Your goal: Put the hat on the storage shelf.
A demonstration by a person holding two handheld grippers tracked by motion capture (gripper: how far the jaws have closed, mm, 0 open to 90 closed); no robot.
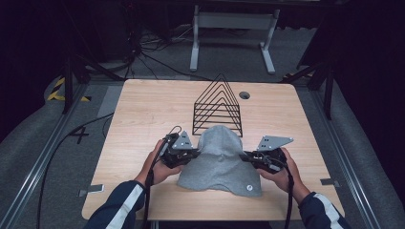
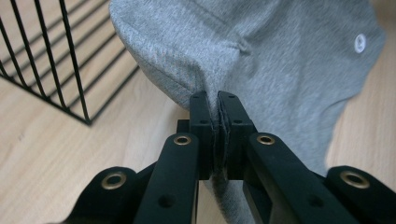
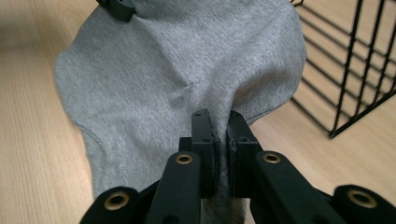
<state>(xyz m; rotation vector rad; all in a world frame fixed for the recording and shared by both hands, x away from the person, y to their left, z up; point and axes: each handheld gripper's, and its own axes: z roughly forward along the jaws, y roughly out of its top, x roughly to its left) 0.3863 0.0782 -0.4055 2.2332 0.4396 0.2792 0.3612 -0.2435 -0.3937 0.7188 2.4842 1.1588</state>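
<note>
- The worktop (image 1: 143,114) is a pale wood-grain board carrying everything here; a small round cable hole sits toward 1 o'clock from its centre
- The grey cloth (image 1: 220,162) lies near the 6 o'clock edge of the worktop, just in front of the rack; it looks like a soft hood or cap, with a small round white badge near its lower right corner. Its long axis runs from 6 to 12 o'clock, the narrow rounded end pointing to 12 and the broad hem spread toward 6
- The black wire rack (image 1: 218,106), a row of triangular frames, stands at 12 o'clock of the cloth, touching or nearly touching its tip
- The left hand-held gripper (image 1: 190,155) is clenched on the cloth's edge at 9 o'clock; in the left gripper view fabric is pinched between the closed jaws (image 2: 218,100)
- The right hand-held gripper (image 1: 248,157) is likewise clamped on the opposite edge at 3 o'clock (image 3: 219,119)
- Gripping both sides likely keeps the cloth spread and symmetrical, ready to lift or drape, perhaps toward the rack
</note>
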